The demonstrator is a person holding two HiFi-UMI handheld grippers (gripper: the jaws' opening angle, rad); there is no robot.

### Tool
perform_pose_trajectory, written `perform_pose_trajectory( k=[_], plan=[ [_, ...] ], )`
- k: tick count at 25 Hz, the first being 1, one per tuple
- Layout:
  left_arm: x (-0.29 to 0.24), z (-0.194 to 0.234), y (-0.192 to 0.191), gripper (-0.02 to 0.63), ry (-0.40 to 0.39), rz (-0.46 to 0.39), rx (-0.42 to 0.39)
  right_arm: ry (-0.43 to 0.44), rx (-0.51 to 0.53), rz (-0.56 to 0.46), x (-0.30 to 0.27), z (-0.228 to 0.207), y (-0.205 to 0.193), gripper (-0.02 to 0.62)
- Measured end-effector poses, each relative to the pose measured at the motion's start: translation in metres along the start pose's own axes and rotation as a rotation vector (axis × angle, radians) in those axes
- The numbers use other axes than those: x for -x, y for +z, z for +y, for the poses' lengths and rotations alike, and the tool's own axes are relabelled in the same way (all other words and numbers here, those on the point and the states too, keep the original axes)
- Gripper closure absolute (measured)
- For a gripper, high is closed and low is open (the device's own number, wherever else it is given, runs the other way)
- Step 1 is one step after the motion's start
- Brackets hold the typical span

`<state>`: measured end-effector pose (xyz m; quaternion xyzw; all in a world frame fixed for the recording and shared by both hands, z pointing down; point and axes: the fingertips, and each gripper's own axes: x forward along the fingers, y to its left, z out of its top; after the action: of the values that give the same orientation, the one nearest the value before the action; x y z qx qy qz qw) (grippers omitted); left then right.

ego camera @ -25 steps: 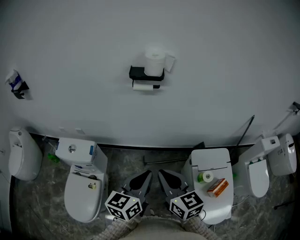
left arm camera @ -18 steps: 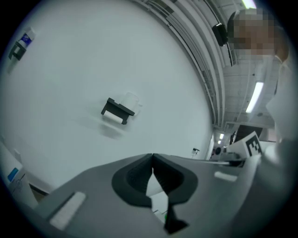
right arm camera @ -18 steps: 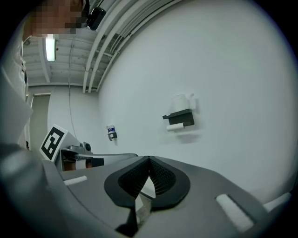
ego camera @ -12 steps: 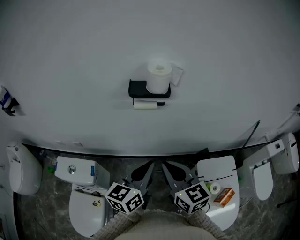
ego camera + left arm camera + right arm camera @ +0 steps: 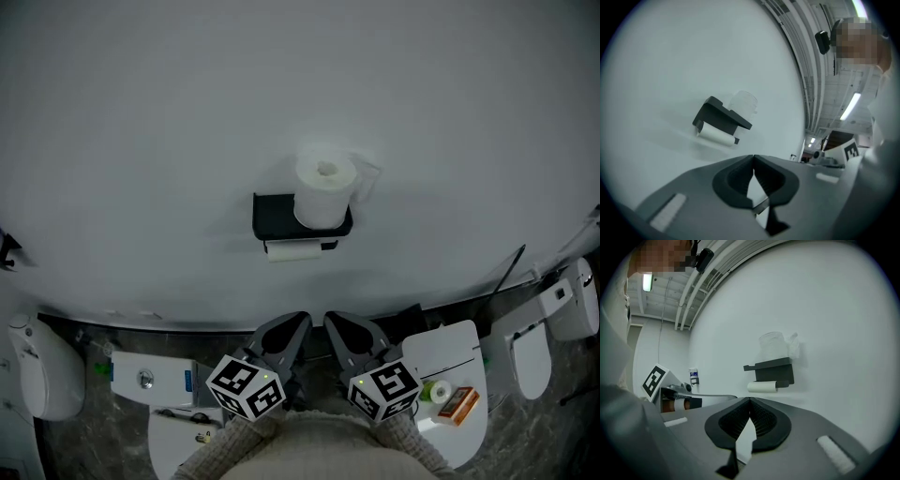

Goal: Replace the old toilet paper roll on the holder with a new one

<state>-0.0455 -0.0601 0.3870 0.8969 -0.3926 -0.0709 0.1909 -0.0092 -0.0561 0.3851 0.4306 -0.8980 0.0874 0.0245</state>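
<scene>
The old toilet paper roll [image 5: 292, 249], a thin white cylinder worn nearly to its core, hangs level under the black holder [image 5: 272, 217]. The holder is a boxy matte bracket with a flat shelf, fixed to a smooth pale wall [image 5: 187, 112]. The new roll [image 5: 325, 190], fat and white with a round hollow core, stands on end on that shelf, and a loose crinkled flap sticks out at its right. All of this lies ahead of and above both grippers, roughly midway between them.

The left gripper [image 5: 286, 330] has its dark ribbed jaws pressed together at the tips with nothing between them. The right gripper [image 5: 342, 330] is likewise closed and empty.

Right of the right gripper, a glossy white toilet lid [image 5: 455, 352] carries a small tape ring [image 5: 439, 391] and an orange box [image 5: 459, 406]. Left of the left gripper sits a white cistern [image 5: 150, 377].
</scene>
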Motion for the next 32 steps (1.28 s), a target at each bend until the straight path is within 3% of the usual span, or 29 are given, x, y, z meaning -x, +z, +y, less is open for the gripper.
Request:
perform_pose_trajectory(
  k=[10,21,29,32],
  plan=[
    [-0.027,0.033,0.007,0.598,0.010,-0.011,0.053,0.003,-0.007,0.018,-0.027,-0.025,-0.005,0.597],
    [-0.049,0.033,0.019,0.598,0.036,-0.024,0.054,0.034,-0.017,0.040,-0.034,-0.042,0.011,0.597],
    [-0.057,0.043,0.025,0.598,0.026,-0.081,0.137,0.028,-0.010,0.065,-0.029,-0.049,0.004,0.597],
    [-0.059,0.046,0.022,0.598,0.015,-0.098,0.232,0.024,-0.012,0.070,-0.027,-0.051,0.004,0.597]
  ],
)
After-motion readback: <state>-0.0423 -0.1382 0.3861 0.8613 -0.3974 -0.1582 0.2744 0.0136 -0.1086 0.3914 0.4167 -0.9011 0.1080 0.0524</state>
